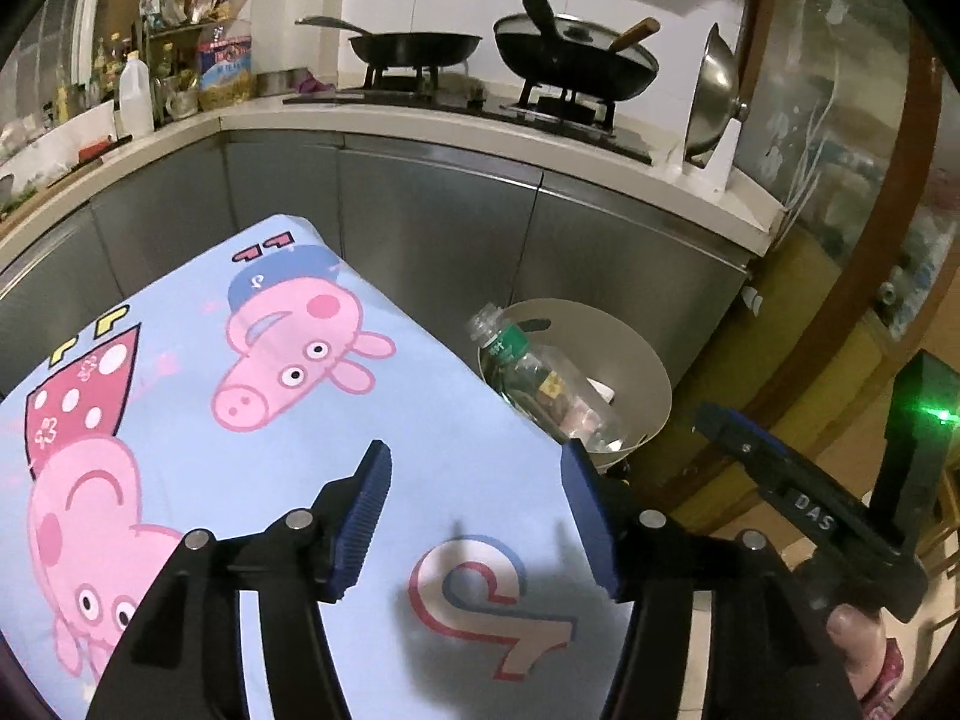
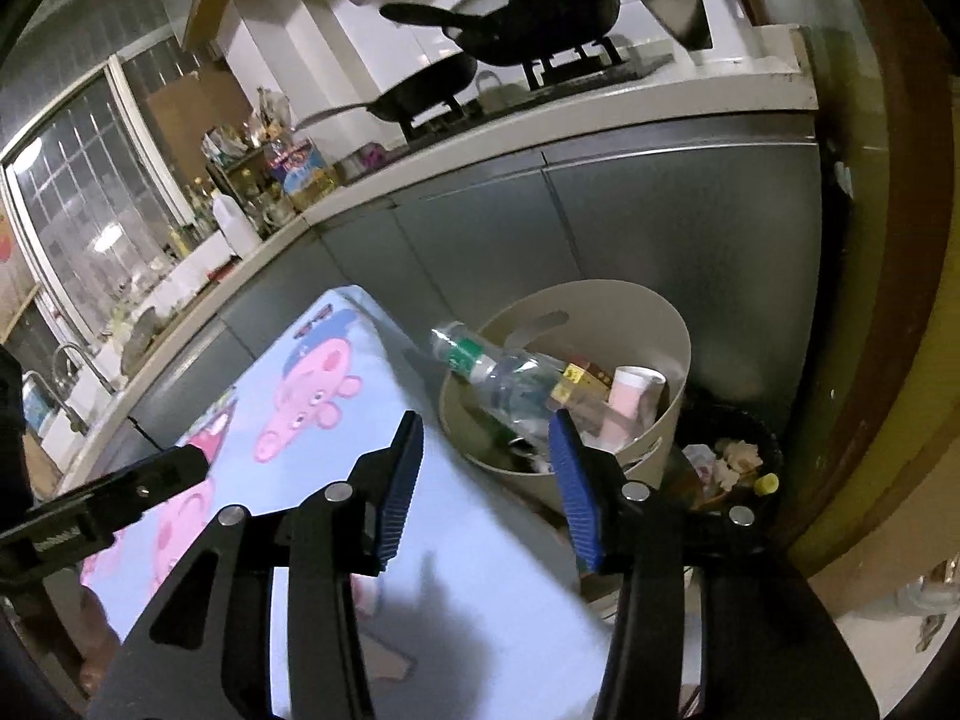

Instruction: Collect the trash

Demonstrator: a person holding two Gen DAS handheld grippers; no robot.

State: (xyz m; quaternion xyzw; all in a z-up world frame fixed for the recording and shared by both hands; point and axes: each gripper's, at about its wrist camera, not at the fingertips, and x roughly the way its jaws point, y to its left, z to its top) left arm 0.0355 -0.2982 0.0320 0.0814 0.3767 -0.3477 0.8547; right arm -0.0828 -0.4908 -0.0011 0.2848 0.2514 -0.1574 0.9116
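Note:
A beige trash bin [image 2: 660, 324] stands on the floor beside the table, also in the left wrist view [image 1: 636, 354]. It holds a clear plastic bottle with a green label [image 2: 498, 378], [image 1: 528, 372], a small yellow-brown box [image 2: 579, 378] and a pink paper cup [image 2: 633, 387]. My left gripper [image 1: 474, 516] is open and empty over the table's blue cartoon-pig cloth [image 1: 240, 396]. My right gripper [image 2: 486, 480] is open and empty, above the table edge just short of the bin. It also shows in the left wrist view [image 1: 780, 480].
A dark second bin with scraps [image 2: 732, 462] sits right of the beige one. Grey kitchen cabinets [image 1: 432, 222] run behind, with pans on a stove [image 1: 570, 60] and bottles on the counter [image 1: 135, 96]. A brown door frame [image 2: 888, 300] stands at the right.

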